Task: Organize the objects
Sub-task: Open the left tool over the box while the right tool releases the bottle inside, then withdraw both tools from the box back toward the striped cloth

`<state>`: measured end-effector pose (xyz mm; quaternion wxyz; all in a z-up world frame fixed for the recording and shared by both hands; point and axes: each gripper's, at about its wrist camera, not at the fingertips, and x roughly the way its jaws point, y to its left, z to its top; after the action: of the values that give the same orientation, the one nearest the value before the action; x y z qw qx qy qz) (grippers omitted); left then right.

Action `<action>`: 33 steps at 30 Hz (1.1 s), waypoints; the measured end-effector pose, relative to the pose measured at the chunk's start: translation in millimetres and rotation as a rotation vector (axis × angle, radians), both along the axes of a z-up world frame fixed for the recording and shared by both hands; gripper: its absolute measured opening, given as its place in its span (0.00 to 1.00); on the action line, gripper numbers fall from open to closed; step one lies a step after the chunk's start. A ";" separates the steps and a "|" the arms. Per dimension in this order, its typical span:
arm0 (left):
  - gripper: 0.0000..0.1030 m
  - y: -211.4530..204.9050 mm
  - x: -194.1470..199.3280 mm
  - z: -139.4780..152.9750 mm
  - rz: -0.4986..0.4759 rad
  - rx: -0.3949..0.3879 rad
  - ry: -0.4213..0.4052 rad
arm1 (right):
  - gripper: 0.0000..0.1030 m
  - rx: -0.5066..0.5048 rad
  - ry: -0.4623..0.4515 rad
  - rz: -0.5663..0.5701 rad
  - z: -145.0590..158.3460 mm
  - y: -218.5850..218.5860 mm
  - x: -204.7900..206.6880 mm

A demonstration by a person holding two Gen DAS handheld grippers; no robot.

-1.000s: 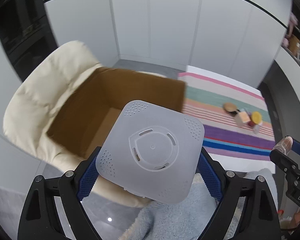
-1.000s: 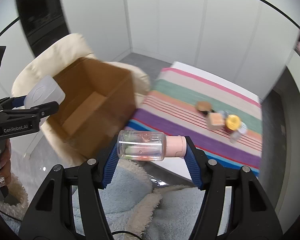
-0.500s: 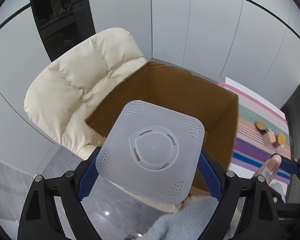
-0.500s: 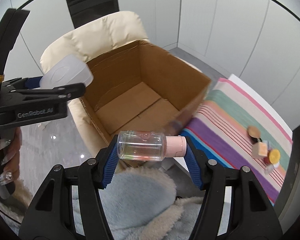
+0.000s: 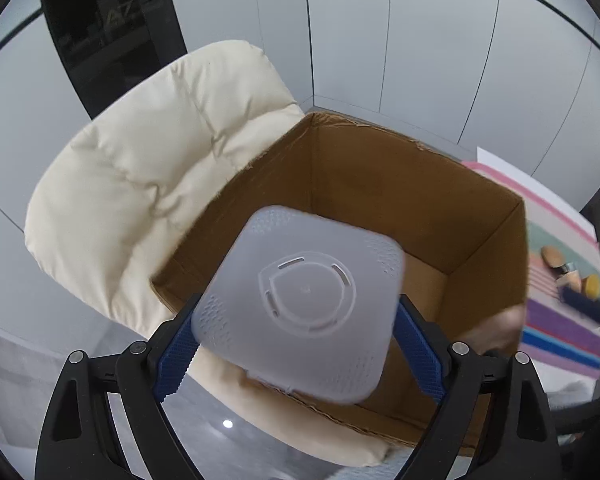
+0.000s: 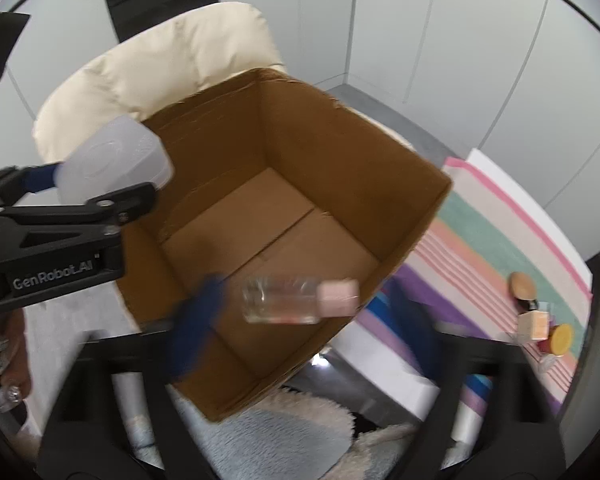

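Right wrist view: the small clear bottle [image 6: 296, 299] with its pink cap lies on its side in mid-air over the near corner of the open cardboard box [image 6: 416, 216], and the right gripper [image 6: 304, 316] is opening its jaws around it. The blue pads are smeared with motion and stand clear of both ends of the bottle, so I'd say it has just been let go and is dropping in (the box floor below looks bare, nothing in it yet as far as I can see).

The left gripper [image 5: 296, 350] is clenched on a translucent white square container [image 5: 300, 300], its blue pads pressed against two opposite sides. That piece hangs above the near left edge of the box, not yet over the middle of it, and in the right wrist view it sits up by the box's left wall.

The box itself rests on a cream padded chair [image 5: 140, 168]. Off to the right, a striped cloth [image 6: 500, 240] carries a little cluster of leftover items [image 6: 540, 320], a yellow lid and a pale cube among them, well apart from the box.

So to my eye the job is barely begun: one bottle going in, the white container next, then the cluster on the cloth to fetch.
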<state>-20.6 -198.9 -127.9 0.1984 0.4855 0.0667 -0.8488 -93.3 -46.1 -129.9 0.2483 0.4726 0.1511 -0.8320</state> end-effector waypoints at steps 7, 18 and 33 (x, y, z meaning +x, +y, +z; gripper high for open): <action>0.91 6.4 -2.7 -2.9 -0.023 0.056 -0.005 | 1.00 -0.048 0.015 -0.028 10.5 18.8 0.0; 0.91 24.1 -0.8 -0.3 -0.046 0.054 -0.006 | 1.00 -0.088 0.016 -0.078 25.7 55.7 8.2; 0.91 63.2 54.2 16.1 -0.072 0.085 0.016 | 1.00 -0.125 -0.022 -0.155 23.3 109.0 45.4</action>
<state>33.5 -135.7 -111.8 0.1462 0.4888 0.0870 -0.8557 -47.9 62.9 -106.6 0.2140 0.4756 0.0592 -0.8512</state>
